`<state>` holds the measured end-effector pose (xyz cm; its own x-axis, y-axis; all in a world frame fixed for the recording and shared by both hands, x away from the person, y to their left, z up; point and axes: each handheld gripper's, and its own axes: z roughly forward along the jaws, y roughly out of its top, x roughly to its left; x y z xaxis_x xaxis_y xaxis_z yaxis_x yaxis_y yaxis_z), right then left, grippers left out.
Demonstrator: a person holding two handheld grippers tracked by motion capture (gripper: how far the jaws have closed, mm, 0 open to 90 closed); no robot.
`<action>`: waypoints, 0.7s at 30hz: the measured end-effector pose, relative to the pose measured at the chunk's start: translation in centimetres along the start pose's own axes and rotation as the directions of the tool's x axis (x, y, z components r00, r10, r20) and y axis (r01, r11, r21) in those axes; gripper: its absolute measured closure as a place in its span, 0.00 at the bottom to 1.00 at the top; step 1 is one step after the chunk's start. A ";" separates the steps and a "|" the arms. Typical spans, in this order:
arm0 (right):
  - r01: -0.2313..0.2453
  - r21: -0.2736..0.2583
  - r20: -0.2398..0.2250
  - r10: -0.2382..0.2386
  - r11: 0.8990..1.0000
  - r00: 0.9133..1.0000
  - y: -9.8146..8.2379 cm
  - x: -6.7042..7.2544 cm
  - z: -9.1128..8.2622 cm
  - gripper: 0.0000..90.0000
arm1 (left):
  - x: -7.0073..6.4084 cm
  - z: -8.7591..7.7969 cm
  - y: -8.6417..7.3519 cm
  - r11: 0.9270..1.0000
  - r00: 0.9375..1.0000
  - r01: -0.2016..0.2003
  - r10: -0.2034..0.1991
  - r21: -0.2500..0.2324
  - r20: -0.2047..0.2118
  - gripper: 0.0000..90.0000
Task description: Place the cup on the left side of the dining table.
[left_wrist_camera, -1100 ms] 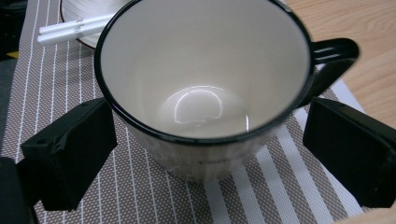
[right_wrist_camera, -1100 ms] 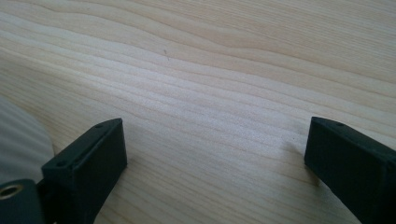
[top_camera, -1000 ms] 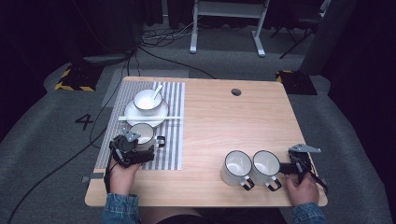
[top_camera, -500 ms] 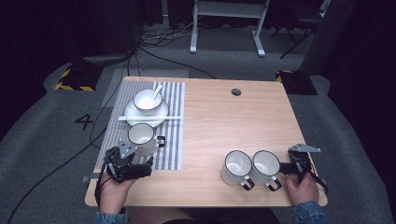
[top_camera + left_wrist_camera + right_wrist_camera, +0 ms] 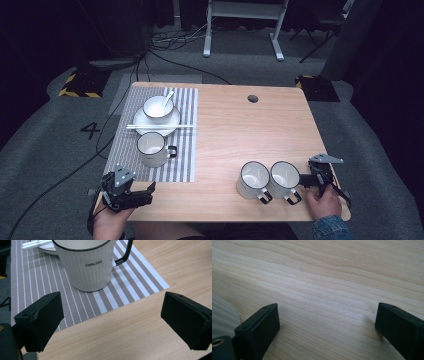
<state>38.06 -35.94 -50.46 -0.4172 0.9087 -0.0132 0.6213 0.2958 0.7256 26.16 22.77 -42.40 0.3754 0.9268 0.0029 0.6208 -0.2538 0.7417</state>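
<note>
On the wooden counter (image 5: 240, 130) a striped mat (image 5: 185, 150) covers the 9 o'clock side. At its far end a bowl (image 5: 158, 108) with a spoon (image 5: 167, 97) sits on a plate (image 5: 145, 122), with chopsticks (image 5: 165, 126) laid across the plate's near rim. Just toward 6 o'clock from the plate stands a white mug (image 5: 151, 149), handle pointing to 3 o'clock.

The left claw (image 5: 142, 192) is at the counter's 7 o'clock corner, off the mat's near edge, its jaws spread wide and empty. In the left gripper view the mug (image 5: 86, 265) reads "concise"; its rim and the plate behind it are cut off by the top of the frame.

Two more mugs (image 5: 254, 179) (image 5: 284, 177) stand touching side by side near 5 o'clock. The right claw (image 5: 306, 181) lies just to 3 o'clock of them; the hand (image 5: 324, 202) partly hides it. In the right gripper view the jaws gape wide over bare wood, and a blurred ribbed white curve (image 5: 222, 315), apparently a mug, is cut off at the left edge.
</note>
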 end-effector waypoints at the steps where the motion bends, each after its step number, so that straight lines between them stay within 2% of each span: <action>1: -0.001 0.001 0.000 0.001 1.000 1.000 0.0 0.0 0.0 0.06 | 0.1 0.0 -0.2 1.000 1.000 -0.010 0.010 0.007 0.014 0.05; 2: -0.001 0.001 0.000 0.001 1.000 1.000 0.0 0.0 0.0 0.06 | 0.2 0.1 -0.4 1.000 0.999 -0.024 0.024 0.015 0.031 0.05; 4: 0.000 0.000 0.000 0.000 1.000 1.000 0.0 0.0 0.0 0.06 | 0.7 0.4 -0.8 0.999 0.998 -0.028 0.026 0.032 0.061 0.06; 6: 0.000 0.000 0.000 0.000 1.000 1.000 0.0 0.0 0.0 0.06 | 1.1 0.9 -1.2 0.998 0.997 -0.018 0.013 0.062 0.075 0.06; 12: 0.000 0.000 0.000 0.000 1.000 1.000 0.0 0.0 0.0 0.06 | 2.1 2.5 -2.6 0.989 0.995 -0.033 0.020 0.144 0.095 0.06; 16: -0.001 0.001 0.000 0.001 1.000 1.000 0.0 0.0 0.0 0.06 | 2.8 3.5 -3.5 0.983 0.994 0.000 -0.020 0.184 0.107 0.06; 18: 0.000 0.000 0.000 0.000 1.000 1.000 0.0 0.0 0.0 0.06 | 2.9 3.8 -3.8 0.980 0.996 -0.003 -0.015 0.198 0.090 0.06; 19: 0.000 0.000 0.000 0.000 1.000 1.000 0.0 0.0 0.0 0.06 | 3.0 3.9 -3.9 0.980 0.998 0.001 -0.013 0.199 0.063 0.06; 21: 0.000 0.000 0.000 0.000 1.000 1.000 0.0 0.0 0.0 0.06 | 3.0 4.1 -4.3 0.984 0.999 0.034 -0.035 0.173 0.006 0.06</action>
<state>38.06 -35.94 -50.46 -0.4172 0.9087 -0.0129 0.6214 0.2956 0.7256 27.48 25.47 -48.33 0.3573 0.9336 -0.0269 0.7426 -0.2665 0.6145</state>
